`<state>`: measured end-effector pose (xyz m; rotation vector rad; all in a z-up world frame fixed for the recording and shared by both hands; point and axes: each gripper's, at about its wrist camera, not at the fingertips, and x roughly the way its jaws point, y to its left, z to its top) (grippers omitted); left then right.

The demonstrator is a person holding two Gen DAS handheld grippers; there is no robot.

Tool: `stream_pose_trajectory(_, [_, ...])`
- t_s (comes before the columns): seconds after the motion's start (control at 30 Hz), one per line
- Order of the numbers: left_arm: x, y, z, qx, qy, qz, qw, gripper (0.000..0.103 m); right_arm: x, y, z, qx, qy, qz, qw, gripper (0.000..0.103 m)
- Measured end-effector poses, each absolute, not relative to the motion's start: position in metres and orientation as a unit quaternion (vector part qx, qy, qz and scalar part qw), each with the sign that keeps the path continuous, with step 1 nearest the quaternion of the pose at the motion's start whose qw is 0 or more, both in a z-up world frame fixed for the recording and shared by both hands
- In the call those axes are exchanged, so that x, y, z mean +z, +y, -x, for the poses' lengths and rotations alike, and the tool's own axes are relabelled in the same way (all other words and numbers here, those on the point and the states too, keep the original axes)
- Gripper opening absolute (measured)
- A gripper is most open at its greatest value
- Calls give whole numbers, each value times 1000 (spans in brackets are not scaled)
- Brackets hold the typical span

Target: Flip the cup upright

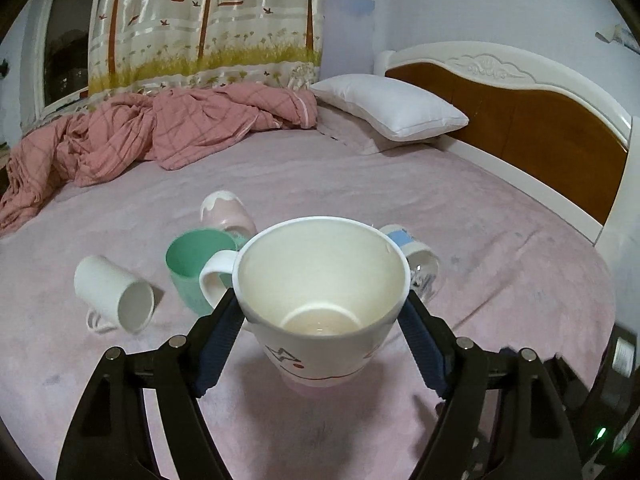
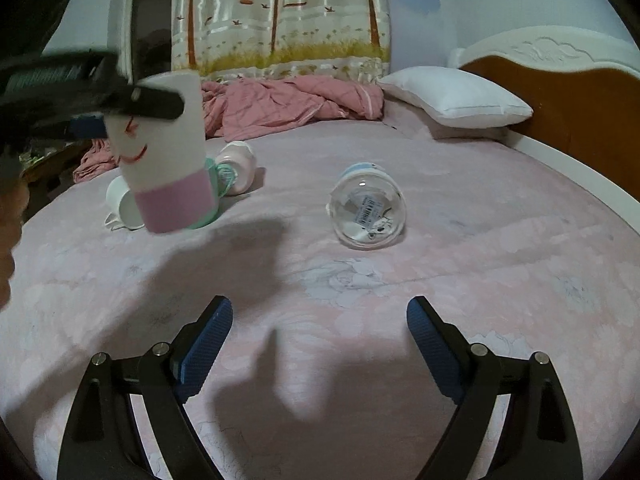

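My left gripper (image 1: 322,308) is shut on a white cup with a pink base and red drawing (image 1: 324,300). It holds the cup upright above the bed, mouth up, handle to the left. The right wrist view shows the same cup (image 2: 168,156) in the air at the left, held by the left gripper's fingers (image 2: 152,104). My right gripper (image 2: 320,320) is open and empty, low over the sheet. A clear glass cup with a blue band (image 2: 366,210) lies on its side ahead of it.
A white mug (image 1: 116,292) lies on its side at the left. A green cup (image 1: 196,268) stands upright, and a pink-and-white cup (image 1: 228,212) lies behind it. A pink blanket (image 1: 152,128), a pillow (image 1: 392,108) and the headboard (image 1: 540,112) lie farther back.
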<state>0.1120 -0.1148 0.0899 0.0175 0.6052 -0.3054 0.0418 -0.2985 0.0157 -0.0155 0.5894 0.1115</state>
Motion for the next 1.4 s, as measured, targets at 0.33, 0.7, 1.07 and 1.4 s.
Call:
stream_pose_trajectory(0.33, [30,-86,-90,-135,336,59,930,77,17,-305,-40,58,289,-6,956,90])
stream_pose_trajectory(0.7, [44,-77,-56,-177,270,54,945,103,14,-303,-46,62,299,-4,952,91])
stream_pose_trajectory(1.07, [43,-38,1,-109,193,-12,975,103,13,-301,-43,72,288,-2,955,91])
stream_pose_trajectory(1.4, [2,-4,5,-19,186,3,982,103,15,-281,-33,96,270,38,957,91])
